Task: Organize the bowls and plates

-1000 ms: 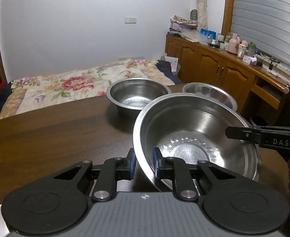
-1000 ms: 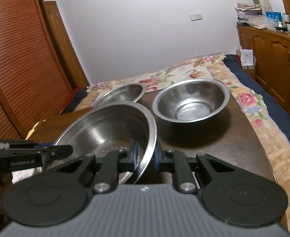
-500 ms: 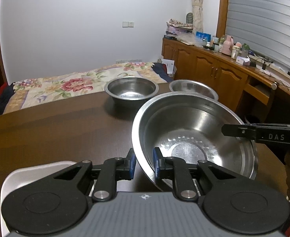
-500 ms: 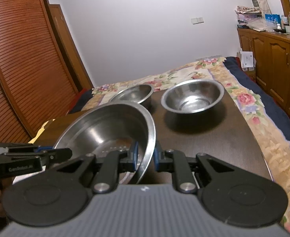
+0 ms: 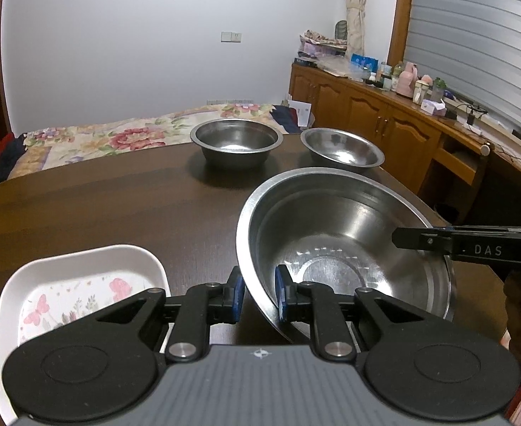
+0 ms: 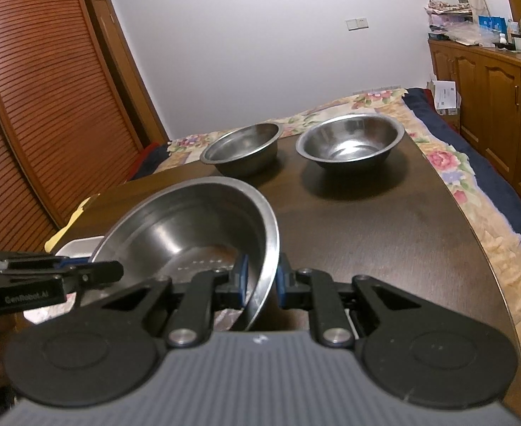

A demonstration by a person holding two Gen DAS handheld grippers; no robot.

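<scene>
Dark table [image 5: 118, 206]: your left gripper [image 5: 258, 293] and right gripper [image 6: 262, 278] clamp opposite rims of large bowl [image 5: 342, 234]; smaller bowls [image 5: 237, 142] lie ahead.

Dark wooden table [image 5: 100, 213] with a rounded edge. At its far end sit two steel bowls side by side: a straight-walled bowl [image 5: 237, 142] and a flared bowl [image 5: 342, 149]. At the near left corner lies a white floral tray [image 5: 79, 284], flat on the wood.
</scene>
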